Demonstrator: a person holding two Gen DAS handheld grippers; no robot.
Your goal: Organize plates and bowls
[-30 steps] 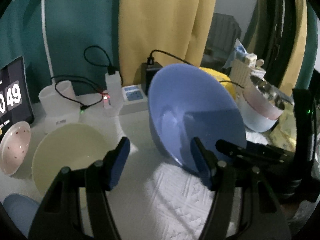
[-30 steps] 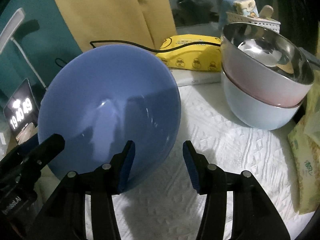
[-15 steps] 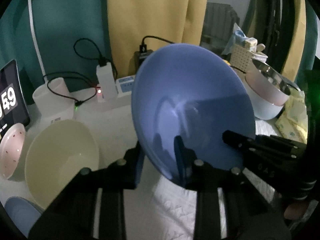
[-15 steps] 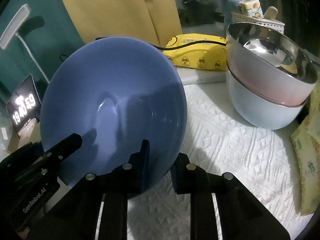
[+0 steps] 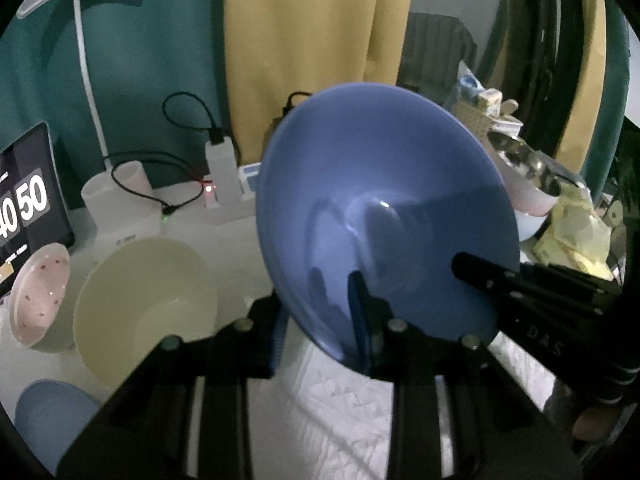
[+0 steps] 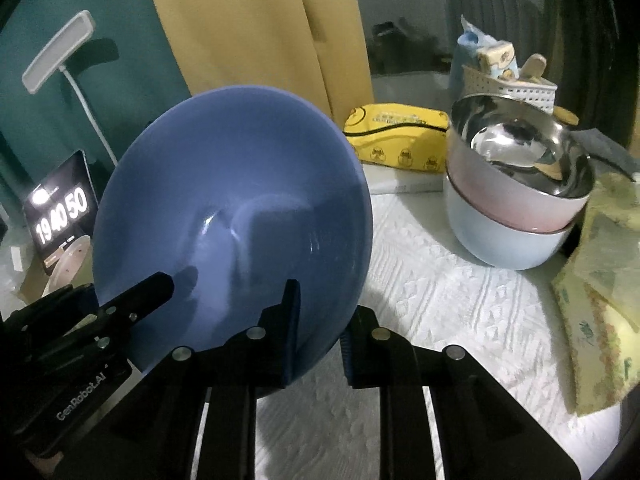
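A large blue bowl [image 5: 384,208] [image 6: 232,208] hangs tilted above the white cloth, held by both grippers at its near rim. My left gripper [image 5: 320,320] is shut on the rim's left part, one pad inside and one outside. My right gripper [image 6: 320,320] is shut on the rim's right part in the same way. Each gripper shows in the other's view, at the bowl's edge. A cream bowl [image 5: 144,304] and a pink speckled dish [image 5: 38,292] lie at the left. A steel-lined pink bowl [image 6: 520,168] is stacked in a pale blue bowl [image 6: 504,244] at the right.
Behind stand a clock display [image 6: 60,212], a white lamp [image 6: 60,52], white cups [image 5: 120,204], chargers with cables [image 5: 220,168], a yellow pouch [image 6: 396,144] and a basket [image 6: 512,84]. Yellow packets [image 6: 600,280] lie at the right. Another blue dish [image 5: 44,412] sits at lower left.
Both grippers went from open around the blue bowl's rim to shut on it. The bowl has since come up off the cloth and tilted more upright.
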